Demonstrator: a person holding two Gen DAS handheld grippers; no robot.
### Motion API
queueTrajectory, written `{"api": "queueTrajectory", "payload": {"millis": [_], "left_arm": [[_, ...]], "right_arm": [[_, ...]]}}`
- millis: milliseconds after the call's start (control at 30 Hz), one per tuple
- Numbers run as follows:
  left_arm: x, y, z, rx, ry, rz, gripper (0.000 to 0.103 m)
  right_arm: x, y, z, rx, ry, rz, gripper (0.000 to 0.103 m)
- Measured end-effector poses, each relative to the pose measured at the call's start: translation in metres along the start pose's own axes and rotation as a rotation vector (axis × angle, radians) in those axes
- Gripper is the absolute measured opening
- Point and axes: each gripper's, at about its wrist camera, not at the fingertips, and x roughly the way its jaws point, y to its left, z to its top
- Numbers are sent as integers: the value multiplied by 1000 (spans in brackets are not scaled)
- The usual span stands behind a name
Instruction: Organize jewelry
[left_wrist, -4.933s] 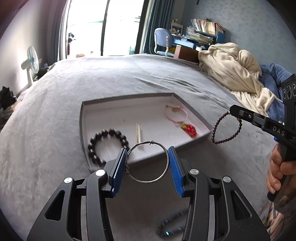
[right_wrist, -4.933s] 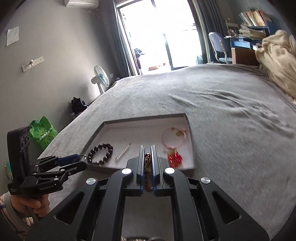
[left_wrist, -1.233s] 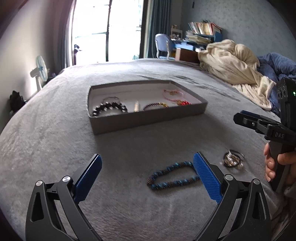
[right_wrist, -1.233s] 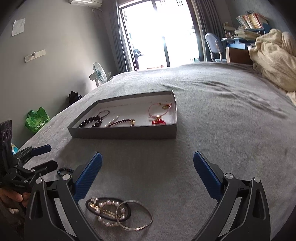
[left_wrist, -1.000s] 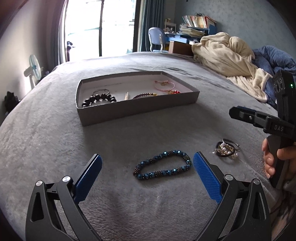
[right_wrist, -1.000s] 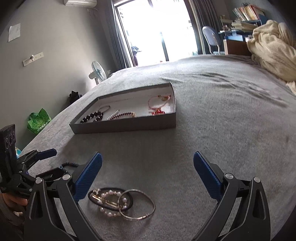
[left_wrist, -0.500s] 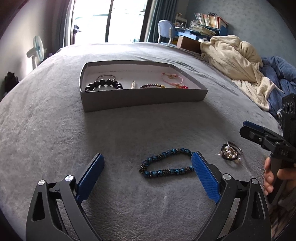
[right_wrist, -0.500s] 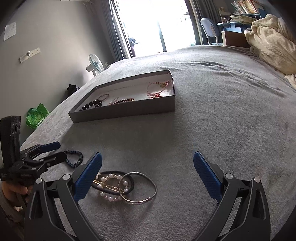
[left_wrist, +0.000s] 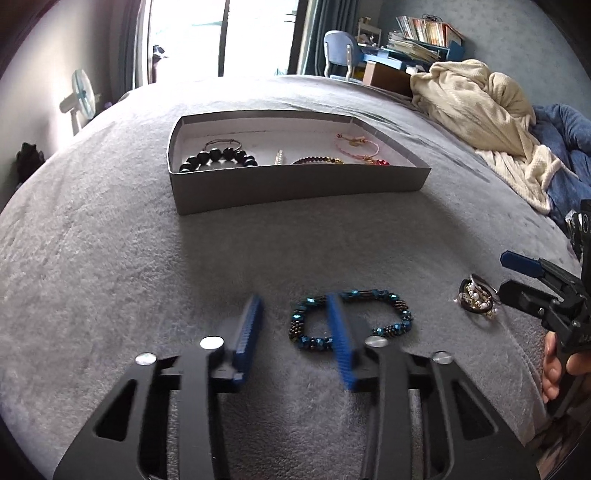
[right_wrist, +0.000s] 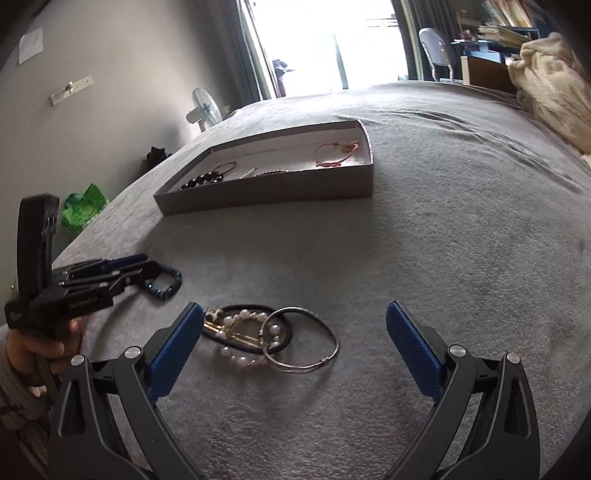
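A blue beaded bracelet (left_wrist: 388, 325) lies on the grey bed cover. My left gripper (left_wrist: 293, 299) is down over it and its jaws are closing. The bracelet's left end sits between them, the right finger crosses the loop, and the left pad is still apart from the beads. In the right wrist view, my right gripper (right_wrist: 293, 308) stands open just above a pile of a silver bangle (right_wrist: 306, 339), a pearl bracelet and a black hair tie. The grey tray (left_wrist: 295, 188) beyond holds a black bead bracelet (left_wrist: 218, 158), a dark red one and a pink cord one.
A cream blanket (left_wrist: 476, 107) and a blue one (left_wrist: 565, 147) lie heaped at the bed's right side. A fan (right_wrist: 203, 107), a chair and a desk stand past the far edge. A green bag (right_wrist: 83, 206) sits on the floor at left.
My left gripper's jaws have narrowed from wide open to a small gap around the blue bracelet's left end. The right gripper has come closer over the bangle pile, still open.
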Motion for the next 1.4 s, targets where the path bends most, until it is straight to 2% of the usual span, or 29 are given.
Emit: {"api": "queueTrajectory", "payload": {"millis": [100, 267, 333, 400, 467, 667, 733, 800, 1167, 1333, 1400], "left_arm": [[-2, 5, 0, -21, -9, 13, 17], [-5, 14, 1, -64, -18, 32, 15], [-5, 16, 1, -69, -19, 29, 15], [-5, 15, 1, -66, -16, 26, 15], [-5, 16, 0, -67, -15, 21, 15], [-4, 15, 0, -68, -15, 15, 18], [-4, 15, 0, -66, -15, 16, 18], [-4, 14, 0, -65, -14, 16, 20], [-3, 11, 0, -53, -14, 22, 27], [-3, 11, 0, -52, -13, 15, 28], [-2, 11, 0, -49, -8, 3, 33]], "right_arm": [[0, 0, -2, 4, 2, 11, 97], [-2, -7, -5, 50, 8, 26, 97], [-2, -10, -5, 71, 12, 32, 94], [0, -13, -6, 84, 25, 32, 83], [2, -15, -6, 94, 40, 37, 78], [7, -15, -7, 95, 74, 31, 75], [9, -14, -7, 87, 84, 20, 67], [10, -12, -8, 77, 93, 15, 53], [8, -10, -10, 62, 93, 7, 49], [-2, -16, -9, 98, 30, 14, 49], [-5, -22, -8, 126, 14, 17, 49]]}}
